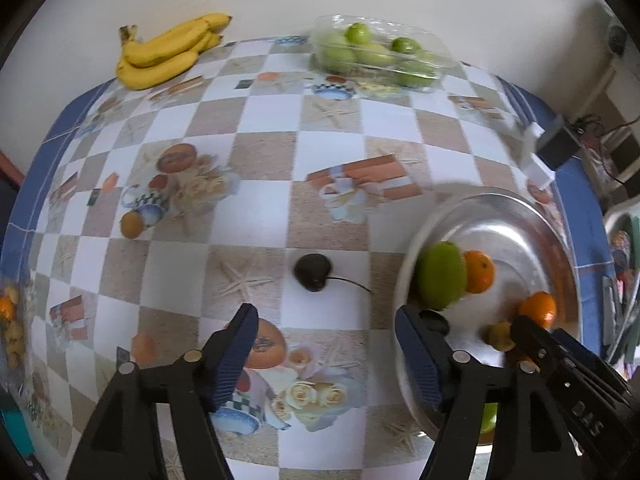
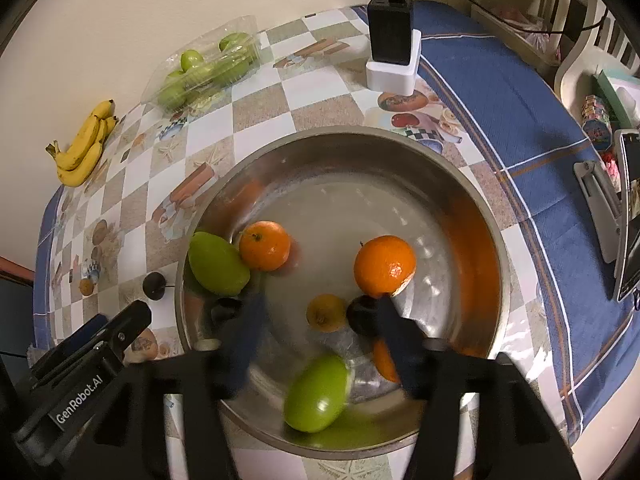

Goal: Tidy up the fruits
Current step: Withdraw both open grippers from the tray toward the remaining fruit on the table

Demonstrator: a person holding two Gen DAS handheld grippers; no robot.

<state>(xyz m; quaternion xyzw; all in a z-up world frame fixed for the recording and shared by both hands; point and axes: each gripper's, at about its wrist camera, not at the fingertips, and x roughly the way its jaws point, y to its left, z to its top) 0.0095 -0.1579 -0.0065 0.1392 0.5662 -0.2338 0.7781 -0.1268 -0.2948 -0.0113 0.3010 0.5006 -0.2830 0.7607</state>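
Note:
A steel bowl [image 2: 472, 184] holds two oranges [image 2: 385, 266], two green fruits [image 2: 217, 263], a small yellow fruit [image 2: 326, 313] and dark fruits [image 2: 360, 314]. One green fruit [image 2: 318, 394] lies blurred between my right gripper's fingers. My right gripper [image 2: 320, 320] is open over the bowl. My left gripper [image 1: 326, 320] is open and empty above the table, just left of the bowl [image 1: 520, 208]. A dark fruit with a stem [image 1: 313, 272] lies on the cloth ahead of it. Bananas [image 1: 168, 52] and a clear tray of green fruits [image 1: 376, 56] sit at the back.
A black charger on a white base [image 2: 390, 44] stands behind the bowl. A phone on a stand [image 2: 628, 220] is at the right edge. The table carries a checked cloth [image 1: 260, 168] with a blue border, against a wall.

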